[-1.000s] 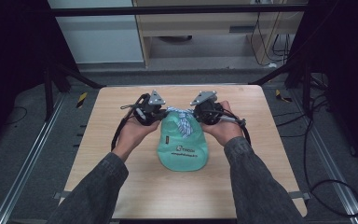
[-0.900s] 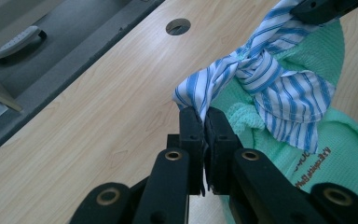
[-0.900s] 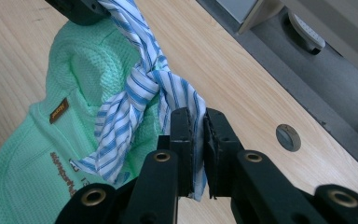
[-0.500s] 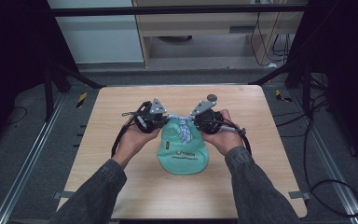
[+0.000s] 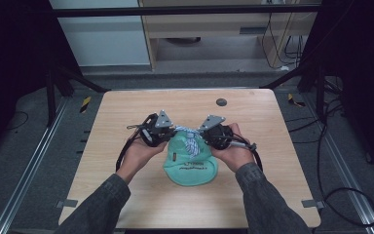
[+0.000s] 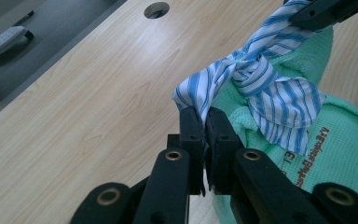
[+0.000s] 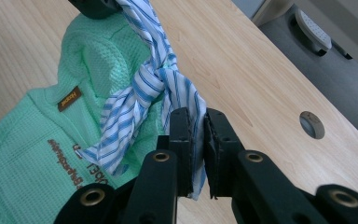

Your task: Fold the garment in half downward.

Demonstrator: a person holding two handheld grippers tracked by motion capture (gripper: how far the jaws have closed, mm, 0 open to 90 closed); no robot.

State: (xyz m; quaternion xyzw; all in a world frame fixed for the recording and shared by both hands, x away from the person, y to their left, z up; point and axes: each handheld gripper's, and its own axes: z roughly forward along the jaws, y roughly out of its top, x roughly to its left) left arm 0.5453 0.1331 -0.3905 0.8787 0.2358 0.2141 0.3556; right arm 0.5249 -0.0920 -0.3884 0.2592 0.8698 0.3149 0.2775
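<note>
High view: striped cloth (image 5: 190, 139) is pinched by left gripper (image 5: 168, 132) and right gripper (image 5: 202, 134), so the knot should be pulled evenly

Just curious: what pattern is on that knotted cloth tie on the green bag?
Blue and white stripes on the cloth tie, clearest in the left gripper view.

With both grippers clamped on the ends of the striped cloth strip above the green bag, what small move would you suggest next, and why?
Probably ease the two ends a little farther apart to snug the knot. The left gripper and the right gripper each pinch one end of the blue-and-white striped cloth strip, whose knot is formed over the mint-green waffle-knit bag but looks loose and bulky.
</note>
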